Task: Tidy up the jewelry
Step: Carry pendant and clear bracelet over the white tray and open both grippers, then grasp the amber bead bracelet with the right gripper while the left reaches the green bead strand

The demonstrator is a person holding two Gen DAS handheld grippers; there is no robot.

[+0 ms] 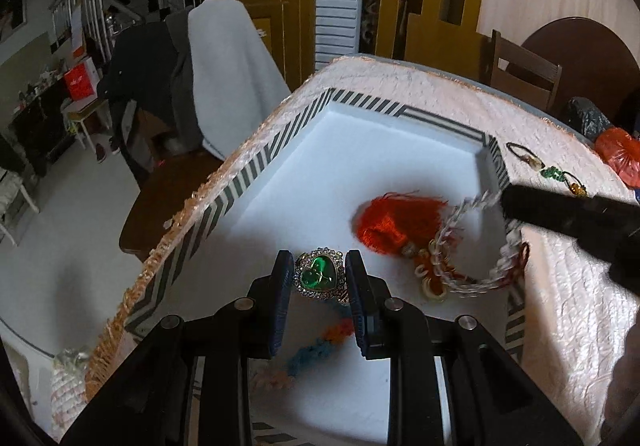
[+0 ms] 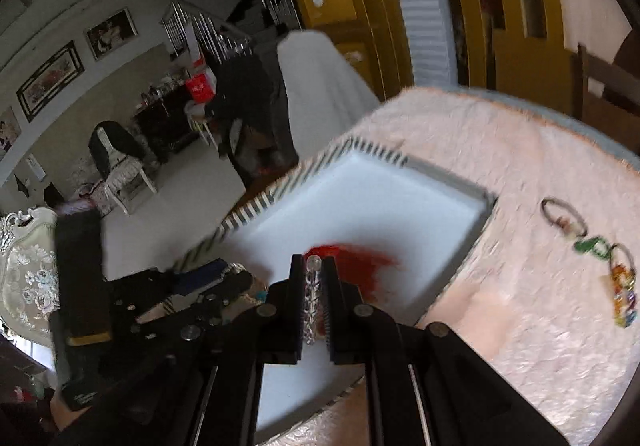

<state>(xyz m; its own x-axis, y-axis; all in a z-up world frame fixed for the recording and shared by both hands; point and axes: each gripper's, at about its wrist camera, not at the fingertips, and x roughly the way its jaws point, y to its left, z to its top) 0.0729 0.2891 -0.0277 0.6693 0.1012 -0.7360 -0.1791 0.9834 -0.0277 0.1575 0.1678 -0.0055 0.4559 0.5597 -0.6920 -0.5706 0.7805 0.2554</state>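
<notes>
A white tray with a striped rim (image 1: 276, 149) lies on the pink-white cloth. My left gripper (image 1: 318, 274) is shut on a green heart-shaped watch (image 1: 319, 273) low over the tray floor; its coloured braided strap (image 1: 316, 346) trails below. A red tassel with a white braided chain (image 1: 400, 224) lies in the tray. My right gripper (image 2: 313, 278) is shut on the silvery braided chain (image 2: 312, 302) above the tray (image 2: 360, 149), with the red tassel (image 2: 360, 262) hanging blurred beyond it. The right gripper also shows in the left wrist view (image 1: 508, 201), at the tray's right rim.
Two small bracelets or key charms (image 1: 552, 169) lie on the cloth right of the tray, also in the right wrist view (image 2: 592, 246). A red bag (image 1: 616, 153) sits at the table's far right. A draped chair (image 1: 232, 73) stands behind the table.
</notes>
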